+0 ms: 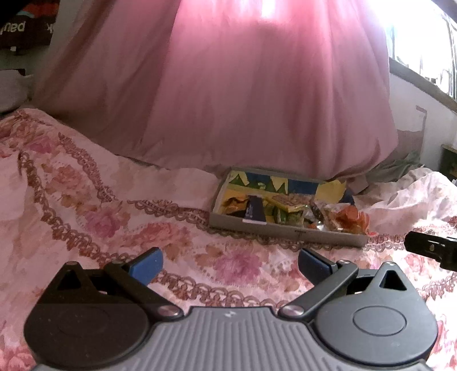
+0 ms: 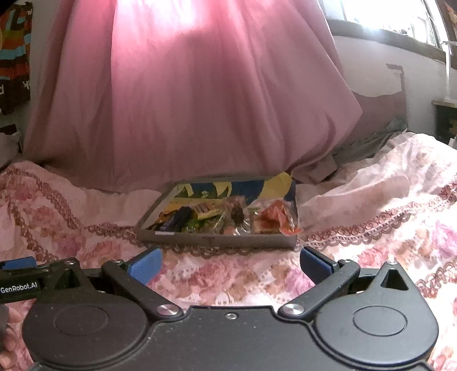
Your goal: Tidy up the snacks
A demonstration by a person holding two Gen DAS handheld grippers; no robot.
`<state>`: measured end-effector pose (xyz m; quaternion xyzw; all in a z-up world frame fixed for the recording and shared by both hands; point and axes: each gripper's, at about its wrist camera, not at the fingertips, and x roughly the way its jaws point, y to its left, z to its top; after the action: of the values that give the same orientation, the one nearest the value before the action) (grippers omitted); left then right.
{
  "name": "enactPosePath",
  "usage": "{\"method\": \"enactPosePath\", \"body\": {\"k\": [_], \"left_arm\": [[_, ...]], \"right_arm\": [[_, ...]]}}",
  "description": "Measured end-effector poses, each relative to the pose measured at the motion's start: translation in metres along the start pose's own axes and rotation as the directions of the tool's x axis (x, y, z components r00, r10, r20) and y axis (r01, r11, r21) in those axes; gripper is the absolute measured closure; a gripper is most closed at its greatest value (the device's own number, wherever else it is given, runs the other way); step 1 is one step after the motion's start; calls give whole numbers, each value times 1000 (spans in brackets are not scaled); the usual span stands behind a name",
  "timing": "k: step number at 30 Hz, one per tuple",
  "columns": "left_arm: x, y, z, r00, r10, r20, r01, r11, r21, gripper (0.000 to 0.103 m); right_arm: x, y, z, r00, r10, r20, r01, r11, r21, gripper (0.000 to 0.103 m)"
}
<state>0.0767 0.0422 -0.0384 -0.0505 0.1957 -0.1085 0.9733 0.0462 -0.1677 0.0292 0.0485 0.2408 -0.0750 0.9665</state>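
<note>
Both the left claw [image 1: 230, 264] and right claw [image 2: 230, 264] hang spread and empty over the bed [image 1: 85, 199], the box [image 2: 217, 241] ahead seemingly holding all the snacks [image 2: 222, 215] together.

Both my cameras sit low over the floral bedspread [image 1: 85, 199], looking forward along my open blue-tipped tongs toward the pink curtain [image 1: 242, 85] filling the upper frame. The left wrist view sees the shallow snack box [image 1: 285, 231] right of centre, well ahead. The right wrist view holds the same box [image 2: 217, 241] at centre, somewhat nearer. Both views share box, curtain, bedspread and the bright window [image 2: 385, 14] at upper right.
</note>
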Motion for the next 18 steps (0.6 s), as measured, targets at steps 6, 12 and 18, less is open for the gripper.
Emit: {"method": "enactPosePath", "body": {"k": [6,12,18], "left_arm": [[-5,-2,-13,999,14,-35,-14,1000,18,0],[-6,-5,-18,998,25,-61,-24,999,30,0],[-8,-5,-21,997,38,-72,-36,999,35,0]], "right_arm": [[-8,1,-8,1000,3,-20,-3,1000,-8,1],[-12,4,-14,1000,1,-31,-2,999,-40,1],[-8,2,-16,999,-10,-45,9,999,-30,1]]}}
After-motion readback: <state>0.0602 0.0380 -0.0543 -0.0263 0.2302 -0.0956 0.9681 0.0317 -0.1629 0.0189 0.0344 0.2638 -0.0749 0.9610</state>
